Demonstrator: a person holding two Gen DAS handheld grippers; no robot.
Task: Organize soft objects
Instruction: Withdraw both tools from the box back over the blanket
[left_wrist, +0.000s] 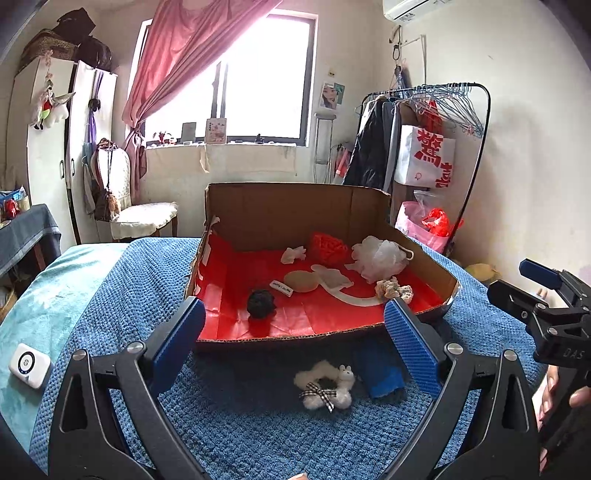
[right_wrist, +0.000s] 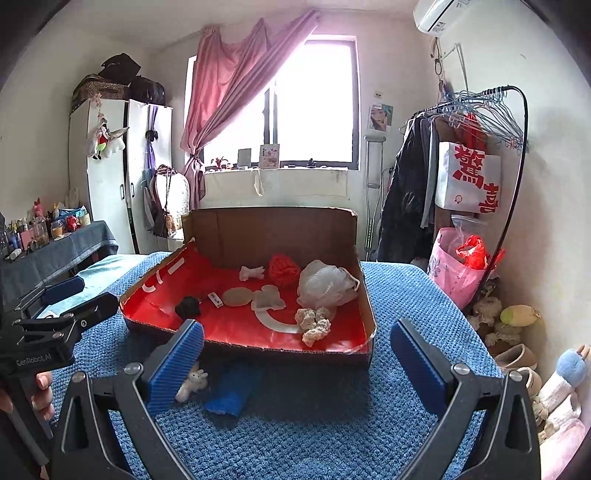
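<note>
A cardboard box (left_wrist: 295, 210) with a red lining stands on the blue blanket (left_wrist: 240, 424). Inside lie a black pompom (left_wrist: 261, 303), a tan round sponge (left_wrist: 301, 281), an orange knit ball (left_wrist: 328, 248), a white mesh pouf (left_wrist: 376, 256) and a beige crochet piece (left_wrist: 393, 288). In front of the box lie a white fluffy bunny scrunchie (left_wrist: 325, 386) and a blue cloth (left_wrist: 382, 376). My left gripper (left_wrist: 294, 302) hangs open above them, holding nothing. My right gripper (right_wrist: 297, 325) is open and empty too, with the scrunchie (right_wrist: 192, 384) by its left finger and the blue cloth (right_wrist: 231, 397) below.
A white gadget (left_wrist: 27, 365) lies on the teal cover at the bed's left. A clothes rack (left_wrist: 424, 140) and pink bag (right_wrist: 458, 273) stand at the right, plush toys (right_wrist: 517, 321) on the floor. A cluttered table (right_wrist: 55, 251) and chair (left_wrist: 133, 206) stand left.
</note>
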